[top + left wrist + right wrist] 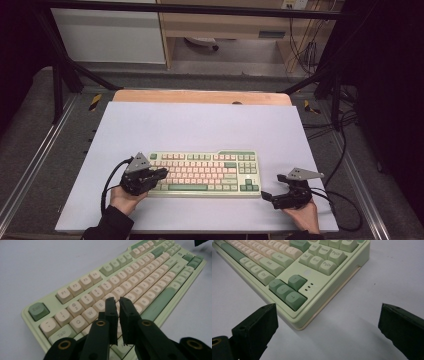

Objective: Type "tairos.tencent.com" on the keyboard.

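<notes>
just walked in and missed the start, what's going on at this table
A person works at a green and cream keyboard on a pale mat, with a gripper in each hand. The left gripper is shut with nothing between its jaws, poised over the letter keys at the keyboard's left end. The right gripper sits open on the mat beside the keyboard's arrow-key corner, not touching it.

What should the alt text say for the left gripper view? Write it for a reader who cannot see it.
The left gripper, its two black fingers nearly together with nothing between them, hovers over the letter keys at the left end of a pale green keyboard with cream keycaps. The keyboard lies slantwise on a plain light mat.
</notes>
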`<state>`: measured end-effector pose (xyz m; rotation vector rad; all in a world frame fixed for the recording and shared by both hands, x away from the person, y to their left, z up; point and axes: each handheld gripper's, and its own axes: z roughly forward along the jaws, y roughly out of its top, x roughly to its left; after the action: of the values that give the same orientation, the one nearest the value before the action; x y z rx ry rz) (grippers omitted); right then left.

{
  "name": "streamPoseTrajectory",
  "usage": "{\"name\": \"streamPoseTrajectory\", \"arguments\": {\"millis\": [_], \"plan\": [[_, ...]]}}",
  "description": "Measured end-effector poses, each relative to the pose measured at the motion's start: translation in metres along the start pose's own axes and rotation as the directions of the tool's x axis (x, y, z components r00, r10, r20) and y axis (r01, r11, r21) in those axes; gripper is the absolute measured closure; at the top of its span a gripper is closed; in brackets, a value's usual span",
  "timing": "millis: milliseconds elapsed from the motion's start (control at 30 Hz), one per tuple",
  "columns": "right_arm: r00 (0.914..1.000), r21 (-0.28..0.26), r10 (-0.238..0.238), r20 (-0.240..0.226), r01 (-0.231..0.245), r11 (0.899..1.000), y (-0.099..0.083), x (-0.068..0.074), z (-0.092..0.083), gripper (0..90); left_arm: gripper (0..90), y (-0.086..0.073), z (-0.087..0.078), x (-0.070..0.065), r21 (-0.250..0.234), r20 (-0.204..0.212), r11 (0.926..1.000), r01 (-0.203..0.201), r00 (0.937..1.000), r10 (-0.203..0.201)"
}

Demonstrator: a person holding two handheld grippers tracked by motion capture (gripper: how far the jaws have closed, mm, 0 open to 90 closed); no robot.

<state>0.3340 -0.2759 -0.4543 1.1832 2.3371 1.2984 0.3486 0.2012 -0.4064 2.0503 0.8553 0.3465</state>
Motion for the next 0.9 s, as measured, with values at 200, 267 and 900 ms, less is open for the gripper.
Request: {"name": "streamPoseTrajectory", "arguments": {"millis": [200, 267, 900], "plan": [[1.0, 0.0, 0.001, -0.001, -0.001, 1.0, 0.0, 0.0, 0.0, 3.2, 89.9, 0.01, 0.01, -0.006, -0.001, 0.011, 0.9998, -0.018, 0.9998, 0.018], [1.0, 0.0, 0.0, -0.002, 0.0, 1.0, 0.0, 0.0, 0.0, 3.2, 90.0, 0.014, 0.014, -0.009, 0.0, 0.013, 0.9997, -0.023, 0.9996, 0.023], [1.0, -0.001, 0.0, -0.006, 0.0, 1.0, 0.0, 0.0, 0.0, 3.2, 90.0, 0.022, 0.055, -0.014, 0.063, -0.004, 0.9975, -0.034, 0.9994, 0.035]]}}
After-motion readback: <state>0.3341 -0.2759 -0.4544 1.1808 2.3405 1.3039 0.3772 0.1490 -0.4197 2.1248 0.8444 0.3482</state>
